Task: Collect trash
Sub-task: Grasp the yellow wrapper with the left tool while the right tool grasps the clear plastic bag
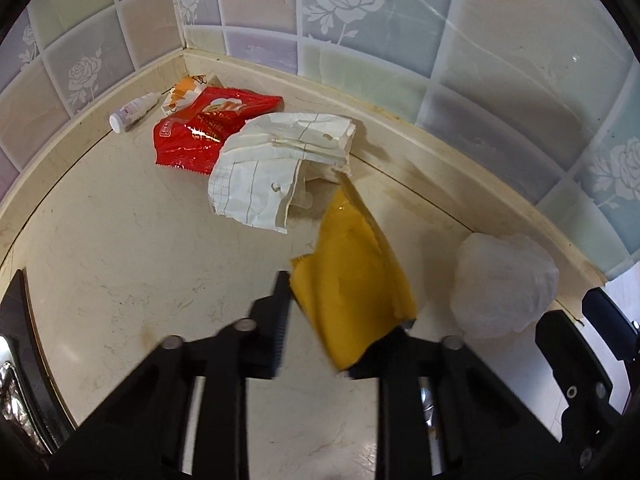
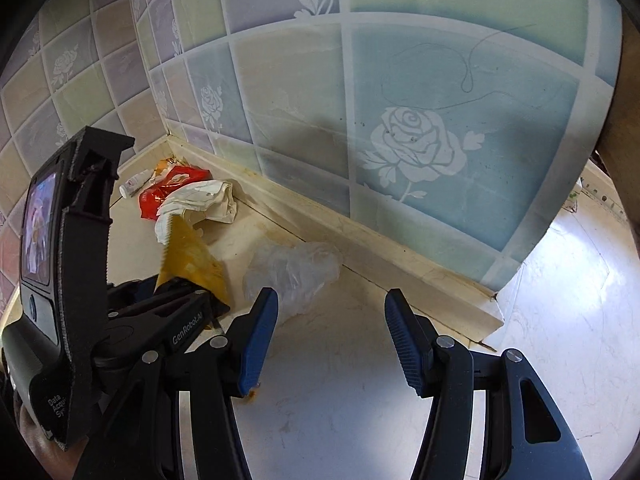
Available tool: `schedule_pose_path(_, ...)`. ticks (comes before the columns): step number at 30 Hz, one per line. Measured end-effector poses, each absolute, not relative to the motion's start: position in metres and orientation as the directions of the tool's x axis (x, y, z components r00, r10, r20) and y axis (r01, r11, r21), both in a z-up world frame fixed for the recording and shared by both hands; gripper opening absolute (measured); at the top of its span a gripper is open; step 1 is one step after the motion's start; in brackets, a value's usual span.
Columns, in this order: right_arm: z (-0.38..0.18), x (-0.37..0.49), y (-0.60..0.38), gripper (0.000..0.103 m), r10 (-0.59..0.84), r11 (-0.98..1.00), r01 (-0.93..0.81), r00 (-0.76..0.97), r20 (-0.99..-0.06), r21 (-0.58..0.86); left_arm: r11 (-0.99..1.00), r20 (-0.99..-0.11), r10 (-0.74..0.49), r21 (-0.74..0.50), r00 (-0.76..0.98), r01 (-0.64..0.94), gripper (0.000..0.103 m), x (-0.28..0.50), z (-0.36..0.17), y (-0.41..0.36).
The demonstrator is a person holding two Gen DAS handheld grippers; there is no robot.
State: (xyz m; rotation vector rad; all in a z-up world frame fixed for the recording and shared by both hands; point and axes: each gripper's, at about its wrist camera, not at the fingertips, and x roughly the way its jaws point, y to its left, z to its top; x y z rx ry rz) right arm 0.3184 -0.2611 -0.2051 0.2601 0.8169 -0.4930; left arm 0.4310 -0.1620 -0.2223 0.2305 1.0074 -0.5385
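A yellow wrapper [image 1: 356,280] sits between the fingers of my left gripper [image 1: 344,320], whose jaws stand wide apart around it; the right fingertip is hidden behind it. It also shows in the right wrist view [image 2: 188,256]. Beyond it lie a crumpled white paper [image 1: 280,160], a red snack bag [image 1: 208,124], a small orange packet [image 1: 182,92] and a small white bottle [image 1: 130,114] in the corner. A crumpled clear plastic bag [image 2: 296,272] lies just ahead of my right gripper [image 2: 332,340], which is open and empty.
The marble counter [image 1: 120,240] meets tiled walls [image 1: 360,40] at a raised beige ledge [image 2: 380,248]. A dark stove edge [image 1: 20,340] is at the left. The left gripper's body [image 2: 80,280] fills the left of the right wrist view.
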Motion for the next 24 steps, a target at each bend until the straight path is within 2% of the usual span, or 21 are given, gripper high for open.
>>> schedule_pose_path(2,-0.207,0.32,-0.261,0.057,-0.319,0.859,0.511,0.581,-0.749,0.032,0.852,-0.846,-0.311,-0.045,0.434,0.522,0.011,0.431,-0.223,-0.161)
schedule_pose_path(10,-0.213,0.33,-0.259,0.057,-0.29,0.866,0.496,0.59,-0.754,0.055,0.889,-0.858,-0.253,-0.023,0.447,0.458,0.01,0.433,-0.224,-0.135)
schedule_pose_path(13,-0.215,0.336,-0.257,0.063,-0.281,0.87,0.49,0.591,-0.756,0.06,0.902,-0.863,-0.228,-0.013,0.451,0.432,0.01,0.431,-0.224,-0.123)
schedule_pose_path(16,-0.215,0.337,-0.256,0.063,-0.265,0.871,0.486,0.6,-0.755,0.08,0.913,-0.868,-0.214,-0.015,0.448,0.407,0.01,0.429,-0.222,-0.111)
schedule_pose_path(20,-0.215,0.343,-0.253,0.072,-0.282,0.872,0.486,0.595,-0.753,0.058,0.92,-0.866,-0.209,-0.017,0.454,0.392,0.01,0.422,-0.217,-0.099)
schedule_pose_path(24,-0.218,0.35,-0.253,0.073,-0.254,0.881,0.469,0.583,-0.772,0.064,0.922,-0.859,-0.202,-0.005,0.471,0.386,0.01,0.416,-0.208,-0.09)
